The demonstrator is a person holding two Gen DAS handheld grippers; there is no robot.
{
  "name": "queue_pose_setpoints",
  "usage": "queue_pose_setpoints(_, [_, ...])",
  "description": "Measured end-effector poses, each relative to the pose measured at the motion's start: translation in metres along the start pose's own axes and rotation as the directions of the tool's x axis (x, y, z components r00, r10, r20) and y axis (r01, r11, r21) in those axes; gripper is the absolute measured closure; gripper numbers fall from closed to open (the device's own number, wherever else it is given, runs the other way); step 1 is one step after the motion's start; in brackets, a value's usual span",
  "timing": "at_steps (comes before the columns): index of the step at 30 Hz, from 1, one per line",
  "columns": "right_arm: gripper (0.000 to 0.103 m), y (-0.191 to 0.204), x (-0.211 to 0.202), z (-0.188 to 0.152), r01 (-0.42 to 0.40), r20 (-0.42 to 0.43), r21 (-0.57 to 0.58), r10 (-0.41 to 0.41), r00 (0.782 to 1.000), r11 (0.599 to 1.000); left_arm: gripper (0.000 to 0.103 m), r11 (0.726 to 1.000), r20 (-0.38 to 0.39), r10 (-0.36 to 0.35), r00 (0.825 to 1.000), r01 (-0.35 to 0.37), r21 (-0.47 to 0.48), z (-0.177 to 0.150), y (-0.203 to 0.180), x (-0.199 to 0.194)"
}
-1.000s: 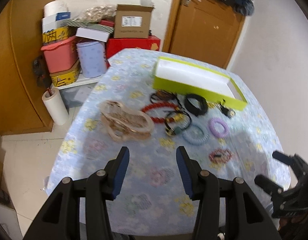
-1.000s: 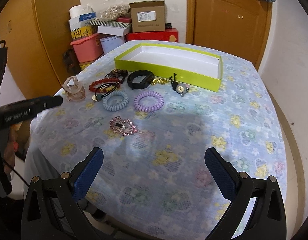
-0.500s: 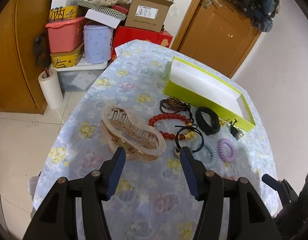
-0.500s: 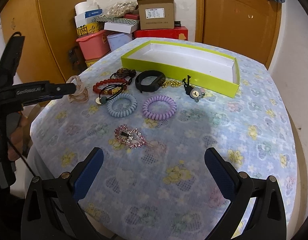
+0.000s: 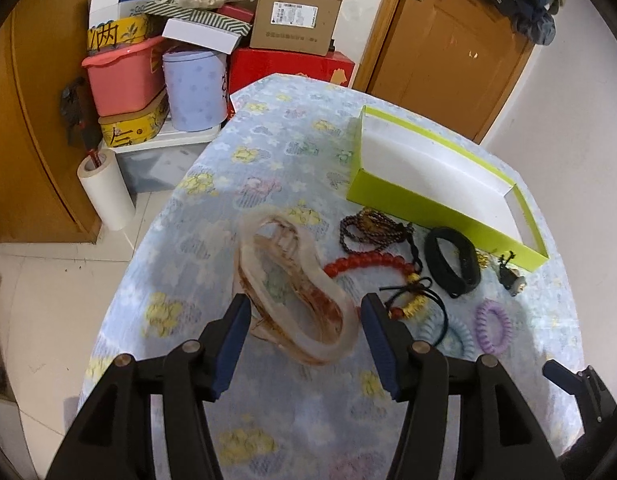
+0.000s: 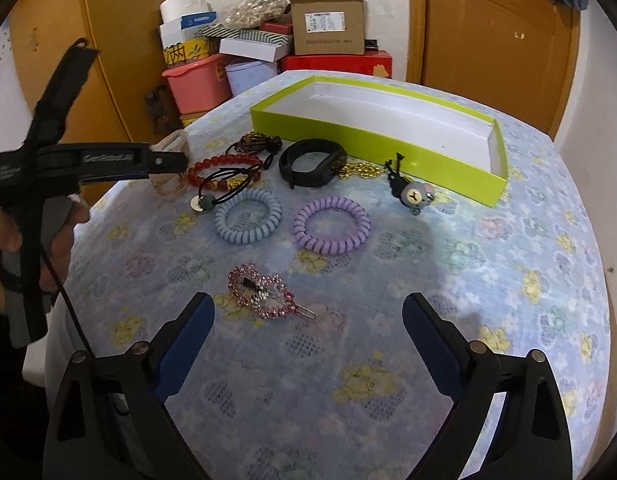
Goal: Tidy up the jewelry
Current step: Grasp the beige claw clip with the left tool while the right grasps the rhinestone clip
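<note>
While the tray (image 6: 372, 136) is bare inside and every piece lies on the cloth (image 6: 488, 280), the step in hand looks like the first pick: the left gripper (image 5: 304, 320) stands with jaws wide on either side of the near end of the hair claw (image 5: 292, 280), pads not yet pressing on it. Since its jaws have just been opening, the next move seems to be easing a little lower and closing on the claw's body, then carrying it to the tray; the clear plastic may slip or twist if pinched near its curved tip. Empty and wide, the right gripper (image 6: 308, 336) has just been narrowing a little, and hovers near the pink clip (image 6: 264, 294), a likely second pick. Between clip and tray lie a blue coil (image 6: 248, 216), a purple coil (image 6: 332, 224), red beads (image 6: 224, 164), a black band (image 6: 310, 158), dark beads (image 6: 254, 142), a gold chain (image 6: 360, 170) and a small charm (image 6: 414, 196). Beyond the floral cloth, boxes (image 6: 328, 22) and tubs are stacked against the wall beside a wooden door (image 6: 500, 28)
</note>
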State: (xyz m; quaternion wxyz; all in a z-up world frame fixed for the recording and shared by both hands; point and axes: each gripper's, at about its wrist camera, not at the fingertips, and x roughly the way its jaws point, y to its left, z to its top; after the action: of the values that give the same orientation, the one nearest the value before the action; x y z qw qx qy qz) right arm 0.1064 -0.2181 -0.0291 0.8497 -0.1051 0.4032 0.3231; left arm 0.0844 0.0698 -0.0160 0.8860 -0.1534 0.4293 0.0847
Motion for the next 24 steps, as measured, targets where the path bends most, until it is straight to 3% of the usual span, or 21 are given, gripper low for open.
queue_pose_setpoints(2, [0.008,0.001,0.003,0.001,-0.011,0.000,-0.013,0.011,1.000,1.000,0.043,1.000,0.004,0.004,1.000,-0.004,0.016,0.003,-0.001,0.003])
queue_pose_setpoints(11, [0.033,0.007,0.019,0.007,-0.057,-0.010,-0.104,0.056,0.998,0.993,0.046,0.994,0.010,0.025,1.000,-0.026,0.107,-0.002,-0.002,0.006])
queue_pose_setpoints(17, [0.056,0.013,0.024,0.008,-0.086,-0.014,-0.148,0.085,0.996,0.985,0.063,0.989,0.043,0.051,0.998,-0.057,0.136,-0.003,0.000,0.001])
queue_pose_setpoints(21, [0.077,0.020,0.022,0.007,-0.102,-0.018,-0.173,0.101,0.995,0.980,0.064,0.989,0.046,0.052,0.998,-0.058,0.132,-0.005,0.001,-0.001])
queue_pose_setpoints(24, [0.082,0.021,0.021,0.005,-0.104,-0.024,-0.172,0.101,0.995,0.980,0.064,0.990,0.045,0.048,0.998,-0.054,0.131,-0.008,0.002,-0.005])
